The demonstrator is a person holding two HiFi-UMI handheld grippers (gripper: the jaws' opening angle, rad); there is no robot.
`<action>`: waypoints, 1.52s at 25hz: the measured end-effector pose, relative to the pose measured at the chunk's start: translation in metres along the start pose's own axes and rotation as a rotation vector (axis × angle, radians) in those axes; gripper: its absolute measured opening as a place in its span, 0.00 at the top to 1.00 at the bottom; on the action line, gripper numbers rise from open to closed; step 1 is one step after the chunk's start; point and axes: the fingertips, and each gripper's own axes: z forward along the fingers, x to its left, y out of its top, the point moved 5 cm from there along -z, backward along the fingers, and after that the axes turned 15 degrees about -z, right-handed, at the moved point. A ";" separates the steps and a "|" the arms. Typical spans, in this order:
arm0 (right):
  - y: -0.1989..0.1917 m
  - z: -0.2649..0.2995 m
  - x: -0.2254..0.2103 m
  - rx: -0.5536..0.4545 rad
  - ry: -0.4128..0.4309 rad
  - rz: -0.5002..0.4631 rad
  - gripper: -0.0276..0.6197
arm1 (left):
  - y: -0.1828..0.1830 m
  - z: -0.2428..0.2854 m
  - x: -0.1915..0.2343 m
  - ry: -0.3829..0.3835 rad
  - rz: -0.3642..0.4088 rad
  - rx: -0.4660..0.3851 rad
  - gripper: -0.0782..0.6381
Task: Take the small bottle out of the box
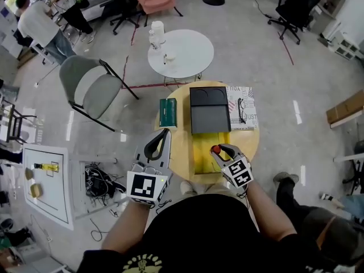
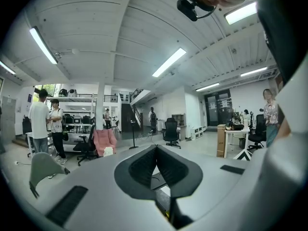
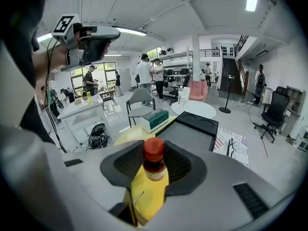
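One bottle [image 3: 154, 170], red-capped, is sitting clamped between the right gripper's [image 1: 223, 149] pads, just above the single yellow box [image 1: 205, 162]. The left gripper [image 1: 166, 132] is hovering empty over the table [image 1: 173, 152], jaws touching at the tips. One black box [image 1: 209, 118] and one green box [image 1: 168, 112] are lying beyond. The head view is showing both grippers. The right gripper view alone is showing the pads pressing on the bottle's neck. The left gripper view is pointing up at the room, missing the bottle.
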 end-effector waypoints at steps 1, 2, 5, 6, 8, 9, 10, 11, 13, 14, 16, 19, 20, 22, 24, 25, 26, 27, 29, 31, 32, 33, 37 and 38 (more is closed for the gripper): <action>0.002 -0.002 -0.001 0.000 -0.001 -0.005 0.73 | 0.001 0.001 -0.001 -0.002 -0.001 -0.001 0.87; 0.004 -0.004 -0.001 -0.001 -0.003 -0.011 0.73 | 0.002 0.003 -0.001 -0.004 0.000 -0.004 0.87; 0.012 -0.010 -0.001 -0.006 -0.004 -0.025 0.73 | 0.007 0.004 -0.003 -0.008 0.006 -0.012 0.87; 0.014 -0.013 -0.001 -0.006 -0.005 -0.028 0.73 | 0.008 0.004 -0.003 -0.008 0.007 -0.014 0.87; 0.018 -0.019 -0.003 -0.009 -0.010 -0.033 0.73 | 0.008 0.005 -0.004 -0.007 0.007 -0.013 0.87; 0.021 -0.022 -0.006 -0.013 -0.013 -0.035 0.73 | 0.007 0.006 -0.004 -0.008 0.007 -0.012 0.87; 0.024 -0.025 -0.008 -0.016 -0.015 -0.035 0.73 | 0.006 0.006 -0.004 -0.009 0.008 -0.011 0.87; 0.027 -0.027 -0.009 -0.020 -0.013 -0.033 0.73 | 0.005 0.006 -0.004 -0.011 0.010 -0.009 0.87; 0.033 -0.032 -0.008 -0.022 -0.004 -0.025 0.73 | 0.004 0.005 -0.004 -0.014 0.012 -0.005 0.87; 0.037 -0.035 -0.007 -0.023 -0.002 -0.024 0.74 | 0.004 0.004 -0.005 -0.016 0.013 -0.003 0.87; 0.043 -0.042 -0.008 -0.023 -0.003 -0.027 0.73 | 0.005 0.002 -0.006 -0.021 0.014 -0.006 0.87; 0.055 -0.051 -0.010 -0.035 -0.010 -0.030 0.74 | 0.008 0.000 -0.007 -0.022 0.014 -0.008 0.87; 0.059 -0.055 -0.010 -0.043 -0.012 -0.030 0.73 | 0.008 0.000 -0.007 -0.023 0.015 -0.008 0.87; 0.067 -0.062 -0.011 -0.056 -0.018 -0.033 0.73 | 0.007 -0.001 -0.008 -0.027 0.014 -0.008 0.87; 0.073 -0.069 -0.013 -0.056 -0.024 -0.045 0.74 | 0.007 -0.001 -0.010 -0.035 0.012 -0.010 0.87; 0.077 -0.073 -0.013 -0.057 -0.026 -0.050 0.73 | 0.006 -0.001 -0.011 -0.038 0.012 -0.011 0.87; 0.081 -0.076 -0.013 -0.062 -0.028 -0.051 0.74 | 0.007 -0.001 -0.012 -0.040 0.011 -0.011 0.87; 0.085 -0.079 -0.013 -0.071 -0.029 -0.049 0.74 | 0.007 -0.001 -0.013 -0.042 0.011 -0.010 0.87; 0.094 -0.085 -0.014 -0.094 -0.029 -0.042 0.73 | 0.008 -0.001 -0.014 -0.045 0.010 -0.007 0.87; 0.101 -0.091 -0.015 -0.110 -0.030 -0.040 0.73 | 0.007 0.000 -0.014 -0.047 0.011 -0.002 0.87; 0.104 -0.094 -0.015 -0.112 -0.030 -0.044 0.74 | 0.007 0.000 -0.014 -0.048 0.012 0.000 0.87; 0.107 -0.096 -0.015 -0.112 -0.030 -0.049 0.73 | 0.006 0.000 -0.015 -0.049 0.013 0.000 0.87; 0.120 -0.107 -0.016 -0.134 -0.031 -0.058 0.74 | 0.007 0.000 -0.016 -0.056 0.015 0.002 0.87; 0.122 -0.109 -0.017 -0.139 -0.032 -0.060 0.74 | 0.007 0.001 -0.017 -0.057 0.016 0.004 0.87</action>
